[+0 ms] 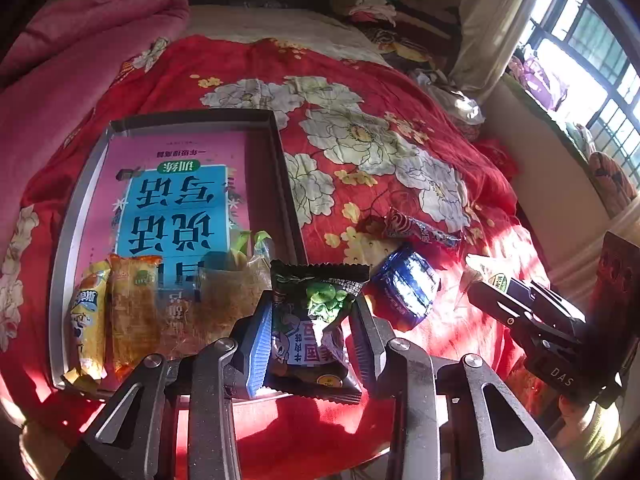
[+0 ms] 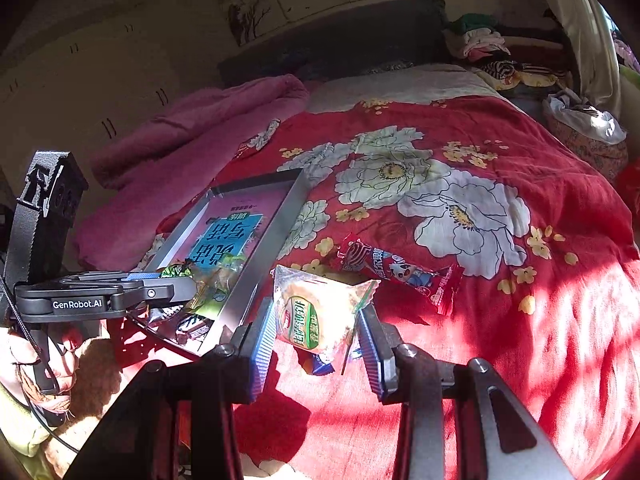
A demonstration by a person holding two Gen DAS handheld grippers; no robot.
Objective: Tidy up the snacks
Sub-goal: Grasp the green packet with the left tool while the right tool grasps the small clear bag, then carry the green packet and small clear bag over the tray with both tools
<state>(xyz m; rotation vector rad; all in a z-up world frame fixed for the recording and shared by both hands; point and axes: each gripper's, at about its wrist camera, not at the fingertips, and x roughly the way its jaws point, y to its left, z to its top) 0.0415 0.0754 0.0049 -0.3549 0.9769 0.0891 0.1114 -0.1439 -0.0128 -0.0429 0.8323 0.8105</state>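
1. Bottom centre of both views: left gripper (image 1: 312,320) clamps green pea packet (image 1: 316,312), right gripper (image 2: 318,320) clamps clear biscuit packet (image 2: 316,312).
2. Thin wrappers may slip.
3. Tray (image 1: 276,152) near edge crowded; drop could miss.

"GenRobot.AI" on left tongs (image 2: 182,286); "DAS" on right tongs (image 1: 486,286).

Red bedspread (image 1: 400,92) (white flowers); dark-green snack packet (image 1: 316,312).
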